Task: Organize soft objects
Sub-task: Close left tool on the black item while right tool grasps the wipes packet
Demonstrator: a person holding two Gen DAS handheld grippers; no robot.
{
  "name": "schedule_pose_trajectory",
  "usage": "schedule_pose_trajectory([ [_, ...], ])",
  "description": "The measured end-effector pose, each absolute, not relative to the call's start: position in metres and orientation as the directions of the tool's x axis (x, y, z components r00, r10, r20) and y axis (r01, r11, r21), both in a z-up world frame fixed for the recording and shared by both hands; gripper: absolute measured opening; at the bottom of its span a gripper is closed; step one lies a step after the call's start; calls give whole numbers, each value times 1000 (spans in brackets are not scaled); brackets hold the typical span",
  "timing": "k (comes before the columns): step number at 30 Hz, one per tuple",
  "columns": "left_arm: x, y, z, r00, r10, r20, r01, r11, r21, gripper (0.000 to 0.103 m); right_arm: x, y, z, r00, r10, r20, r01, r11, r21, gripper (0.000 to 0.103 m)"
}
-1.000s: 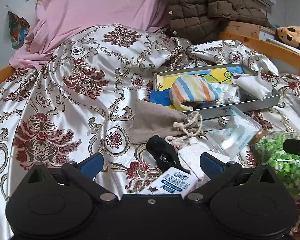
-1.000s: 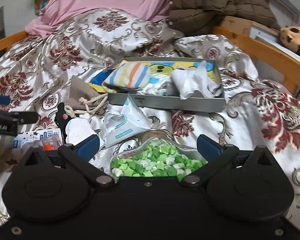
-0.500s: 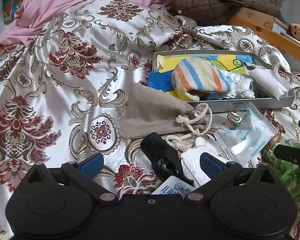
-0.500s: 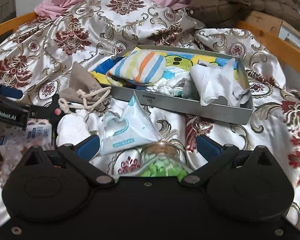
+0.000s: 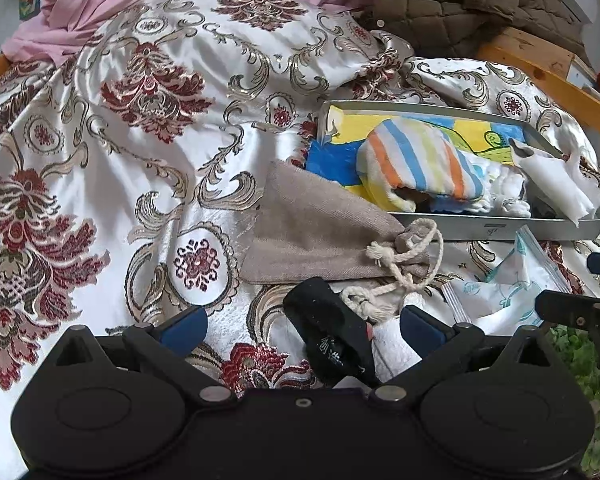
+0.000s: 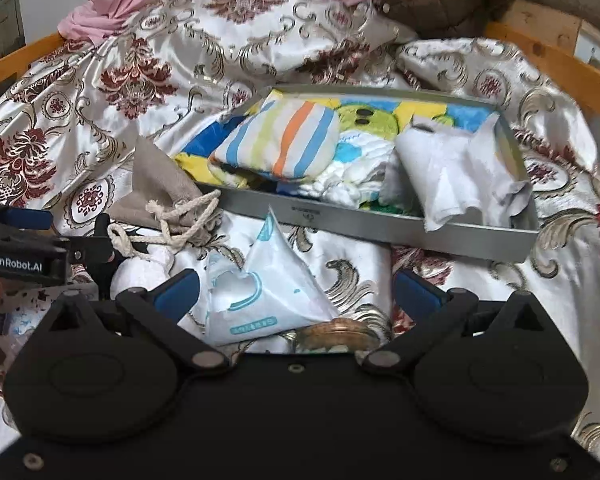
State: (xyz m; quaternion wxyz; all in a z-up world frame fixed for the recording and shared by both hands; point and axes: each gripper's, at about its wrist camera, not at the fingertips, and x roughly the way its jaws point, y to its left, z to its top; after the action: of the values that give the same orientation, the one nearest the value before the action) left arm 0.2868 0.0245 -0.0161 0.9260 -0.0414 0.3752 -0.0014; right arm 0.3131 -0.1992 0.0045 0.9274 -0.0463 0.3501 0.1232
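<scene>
Left gripper (image 5: 304, 322) wide over black pouch (image 5: 332, 336) before tray (image 6: 380, 226), right gripper (image 6: 296, 290) wide over wipes (image 6: 256, 300)

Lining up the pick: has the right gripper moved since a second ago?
Yes. The right gripper has advanced toward the metal tray, past the jar onto the wipes packet.

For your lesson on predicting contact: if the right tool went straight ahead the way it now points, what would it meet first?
Most likely the white wet-wipe packet, lying between the open right tool's fingers. Beyond it stands the grey tray's front wall. Depth is hard to judge through the fisheye, so this is tentative.
</scene>
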Motion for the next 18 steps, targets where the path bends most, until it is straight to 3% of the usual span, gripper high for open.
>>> schedule_pose_trajectory([
  [9, 290, 32, -20, 694, -50, -718, -32, 994, -101, 102, 347, -182, -9, 628, 193, -754, -247, 968, 42, 102],
  [15, 293, 37, -21, 687, -66, -724, -47, 990, -134, 101, 368, -179, -16, 615, 183, -767, -205, 976, 69, 102],
  [16, 293, 38, -21, 688, -77, -722, -39, 989, -143, 98, 371, -179, -17, 618, 182, -765, -198, 978, 73, 101],
  [18, 294, 38, -22, 684, -96, -723, -24, 988, -154, 94, 375, -180, -18, 615, 185, -767, -187, 979, 86, 90],
])
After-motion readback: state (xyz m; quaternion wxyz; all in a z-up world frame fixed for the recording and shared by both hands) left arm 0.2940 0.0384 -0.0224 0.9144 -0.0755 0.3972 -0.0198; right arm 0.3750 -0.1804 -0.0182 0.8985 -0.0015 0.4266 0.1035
